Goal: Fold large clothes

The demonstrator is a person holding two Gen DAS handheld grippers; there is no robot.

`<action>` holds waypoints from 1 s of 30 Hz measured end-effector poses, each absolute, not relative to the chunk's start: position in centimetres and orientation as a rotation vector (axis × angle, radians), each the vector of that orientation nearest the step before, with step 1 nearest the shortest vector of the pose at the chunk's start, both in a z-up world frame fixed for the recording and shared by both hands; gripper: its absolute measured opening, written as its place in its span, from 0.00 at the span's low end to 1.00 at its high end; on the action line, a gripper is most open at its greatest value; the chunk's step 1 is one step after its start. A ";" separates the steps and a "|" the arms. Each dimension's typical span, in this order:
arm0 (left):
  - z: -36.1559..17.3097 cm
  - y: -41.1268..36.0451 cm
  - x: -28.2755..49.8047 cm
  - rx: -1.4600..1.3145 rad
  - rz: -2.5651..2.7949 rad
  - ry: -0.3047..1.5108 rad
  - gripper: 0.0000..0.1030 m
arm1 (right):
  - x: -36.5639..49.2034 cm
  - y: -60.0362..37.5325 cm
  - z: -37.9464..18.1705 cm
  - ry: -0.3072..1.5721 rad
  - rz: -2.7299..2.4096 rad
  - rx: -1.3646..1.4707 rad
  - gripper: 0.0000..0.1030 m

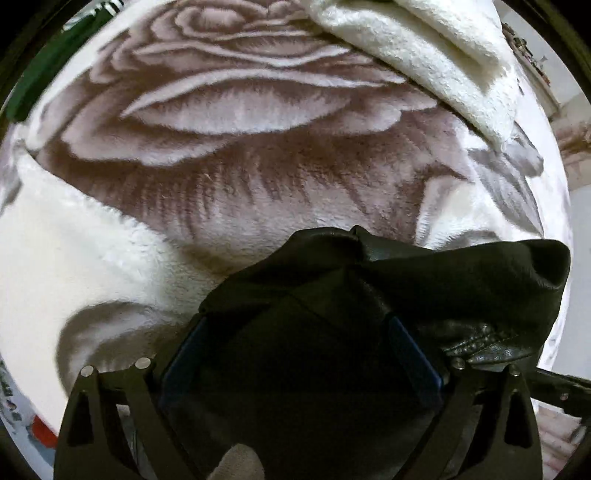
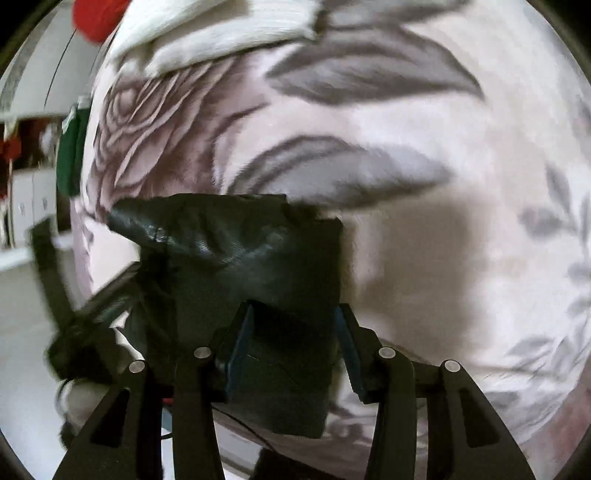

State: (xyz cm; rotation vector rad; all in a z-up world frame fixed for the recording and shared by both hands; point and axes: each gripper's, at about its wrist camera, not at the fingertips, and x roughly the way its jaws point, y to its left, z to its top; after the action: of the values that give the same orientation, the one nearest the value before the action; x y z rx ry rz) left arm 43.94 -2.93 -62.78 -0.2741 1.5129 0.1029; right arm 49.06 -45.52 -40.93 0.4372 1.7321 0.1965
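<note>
A black leather garment [image 1: 461,266] is bunched up between the blue pads of my left gripper [image 1: 299,332], which is shut on it and points down at the bed. In the right wrist view the same black garment [image 2: 221,236] hangs in a thick fold between the pads of my right gripper [image 2: 293,332], also shut on it. Both grippers hold the garment above a plush blanket [image 1: 258,110] with a big rose pattern. The garment hides the fingertips of both grippers.
The rose blanket [image 2: 406,110] covers the whole bed. A white fluffy cloth [image 1: 424,48] lies at the far side, and more of it [image 1: 74,251] at the left. A green item [image 2: 70,158] and a red one [image 2: 96,14] sit off the bed's left edge.
</note>
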 end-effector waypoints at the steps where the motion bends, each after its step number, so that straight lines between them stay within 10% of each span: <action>1: -63.0 -2.6 44.0 -0.291 0.090 1.524 0.98 | 48.9 -45.3 -41.4 1.727 0.190 0.441 0.47; 5: -63.9 -2.2 44.5 -0.282 0.069 1.538 1.00 | 49.0 -43.8 -43.5 1.722 0.112 0.371 0.47; 10: -62.6 -1.8 44.9 -0.257 0.028 1.535 1.00 | 48.6 -45.9 -46.3 1.791 0.076 0.523 0.82; 18: -55.7 4.1 37.5 -0.433 -0.067 1.379 1.00 | 42.5 -51.1 -46.6 1.681 0.353 1.030 0.85; 30: -63.2 4.6 22.7 -1.153 0.044 1.377 1.00 | 40.2 -47.1 -53.1 1.677 0.541 1.291 0.90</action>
State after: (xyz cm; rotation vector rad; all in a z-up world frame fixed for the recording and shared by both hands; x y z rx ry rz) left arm 22.68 4.63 -63.22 -1.1529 1.3766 0.0439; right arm 40.15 -47.13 -53.12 1.2907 1.6772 0.5406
